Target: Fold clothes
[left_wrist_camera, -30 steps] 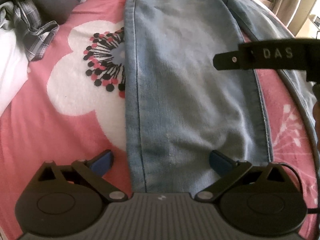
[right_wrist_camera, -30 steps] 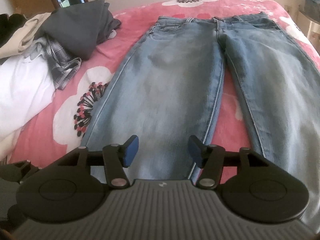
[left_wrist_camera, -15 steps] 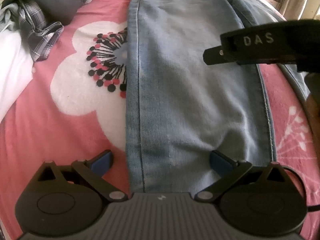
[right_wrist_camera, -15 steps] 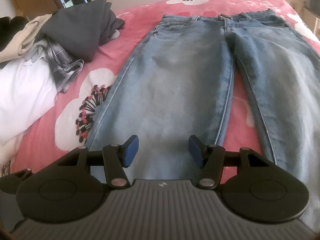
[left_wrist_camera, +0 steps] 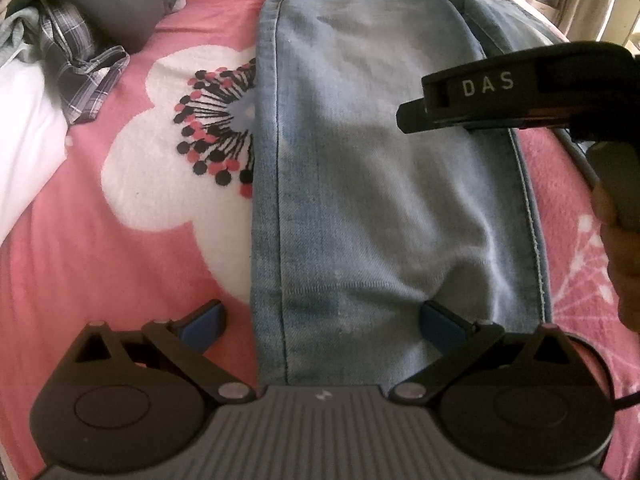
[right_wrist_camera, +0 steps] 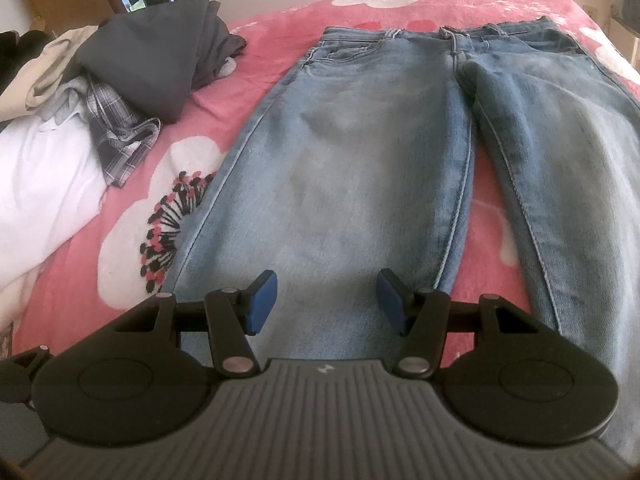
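Jeans flat on pink blanket; denim likely heavy, limp, grippy; pinch hem corners; left gripper jaws wide apart, empty; right gripper jaws apart, empty

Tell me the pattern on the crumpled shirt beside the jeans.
Grey-and-white plaid shirt, clearest in the right wrist view.

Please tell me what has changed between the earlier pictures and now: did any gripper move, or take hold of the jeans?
Almost nothing changed. In the left wrist view the right gripper sits slightly further left over the jeans than before. Nothing was taken hold of or let go: the left gripper kept its jaws wide open over the leg hem, and the right jaws stayed open too. The jeans, the clothes pile and the pink blanket did not move.
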`<act>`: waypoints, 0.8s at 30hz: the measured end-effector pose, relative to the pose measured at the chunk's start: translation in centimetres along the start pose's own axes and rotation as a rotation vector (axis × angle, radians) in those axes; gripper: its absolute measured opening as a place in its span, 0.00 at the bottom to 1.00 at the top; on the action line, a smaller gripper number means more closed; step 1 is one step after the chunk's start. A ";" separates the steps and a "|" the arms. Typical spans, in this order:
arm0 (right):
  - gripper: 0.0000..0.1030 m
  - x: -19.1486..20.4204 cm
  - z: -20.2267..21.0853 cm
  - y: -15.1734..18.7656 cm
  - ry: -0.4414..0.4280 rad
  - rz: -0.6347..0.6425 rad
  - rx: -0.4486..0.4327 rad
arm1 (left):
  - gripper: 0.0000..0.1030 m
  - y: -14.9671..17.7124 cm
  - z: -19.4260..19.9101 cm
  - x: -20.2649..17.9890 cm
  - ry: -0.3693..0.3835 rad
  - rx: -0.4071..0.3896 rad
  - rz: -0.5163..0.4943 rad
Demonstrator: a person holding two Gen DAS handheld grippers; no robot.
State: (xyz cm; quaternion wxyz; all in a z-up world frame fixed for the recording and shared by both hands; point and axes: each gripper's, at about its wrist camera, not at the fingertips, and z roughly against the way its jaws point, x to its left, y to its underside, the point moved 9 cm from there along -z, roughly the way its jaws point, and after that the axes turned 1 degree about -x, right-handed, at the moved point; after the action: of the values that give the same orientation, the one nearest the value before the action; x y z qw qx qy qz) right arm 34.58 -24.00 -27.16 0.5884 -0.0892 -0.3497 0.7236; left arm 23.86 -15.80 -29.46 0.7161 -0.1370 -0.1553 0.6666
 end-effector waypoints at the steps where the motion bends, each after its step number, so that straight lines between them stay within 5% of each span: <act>1: 0.53 0.0 0.0 0.0 0.001 -0.003 0.000 | 1.00 0.0 0.0 0.0 0.003 -0.003 -0.001; 10: 0.58 0.8 -0.6 0.2 0.059 0.021 0.001 | 1.00 0.3 0.6 0.3 0.018 -0.072 0.002; 18: 0.62 1.7 -0.4 -0.3 0.144 -0.014 -0.001 | 1.00 0.0 1.3 1.8 0.146 -0.122 0.056; 24: 0.62 2.7 4.6 -2.1 0.276 0.004 -0.141 | 1.00 -0.3 1.7 3.2 0.250 -0.158 0.140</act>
State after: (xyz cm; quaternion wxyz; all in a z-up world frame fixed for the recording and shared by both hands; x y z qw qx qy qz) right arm 32.95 -23.23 -21.71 0.6216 -0.2295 -0.3155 0.6793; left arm 23.62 -12.64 -27.70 0.6686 -0.2853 -0.1068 0.6784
